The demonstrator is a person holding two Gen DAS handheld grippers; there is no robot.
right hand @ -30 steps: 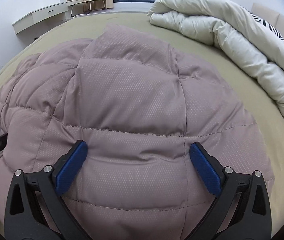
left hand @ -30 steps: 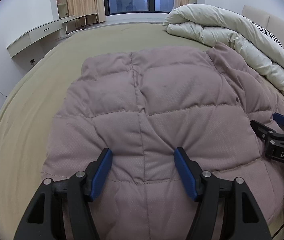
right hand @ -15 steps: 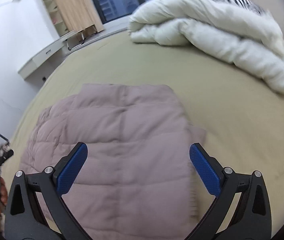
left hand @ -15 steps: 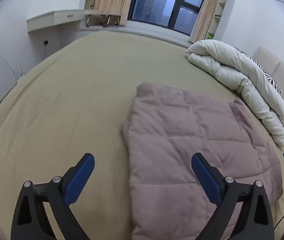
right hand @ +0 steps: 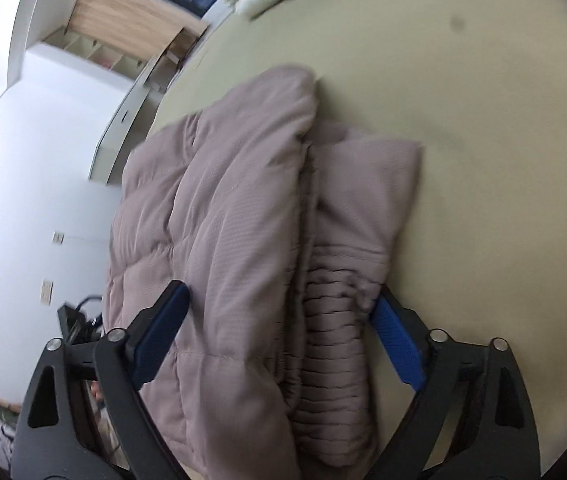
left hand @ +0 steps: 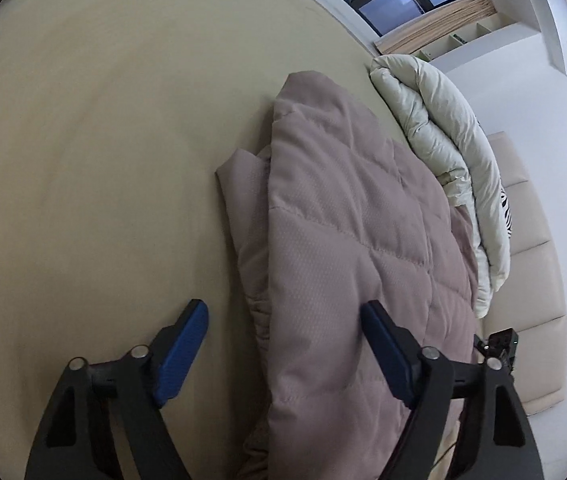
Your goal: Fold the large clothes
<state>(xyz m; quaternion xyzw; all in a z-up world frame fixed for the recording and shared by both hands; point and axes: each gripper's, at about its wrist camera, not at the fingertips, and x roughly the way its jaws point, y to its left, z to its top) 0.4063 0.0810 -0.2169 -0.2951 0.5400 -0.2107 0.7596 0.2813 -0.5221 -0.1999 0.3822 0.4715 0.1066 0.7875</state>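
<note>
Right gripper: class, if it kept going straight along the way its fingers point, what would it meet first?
Most likely the folded pink padded jacket. The right gripper, its jaws closing, already has the jacket's edge between its fingers, with the beige bed beneath. Depth is hard to judge through the fisheye.

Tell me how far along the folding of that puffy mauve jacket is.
Done: the mauve jacket lies on the bed folded into a layered stack. In hand: the left gripper and right gripper each straddle a side edge, jaws closing, not yet pinching. Left: probably one more fold or tidying.
</note>
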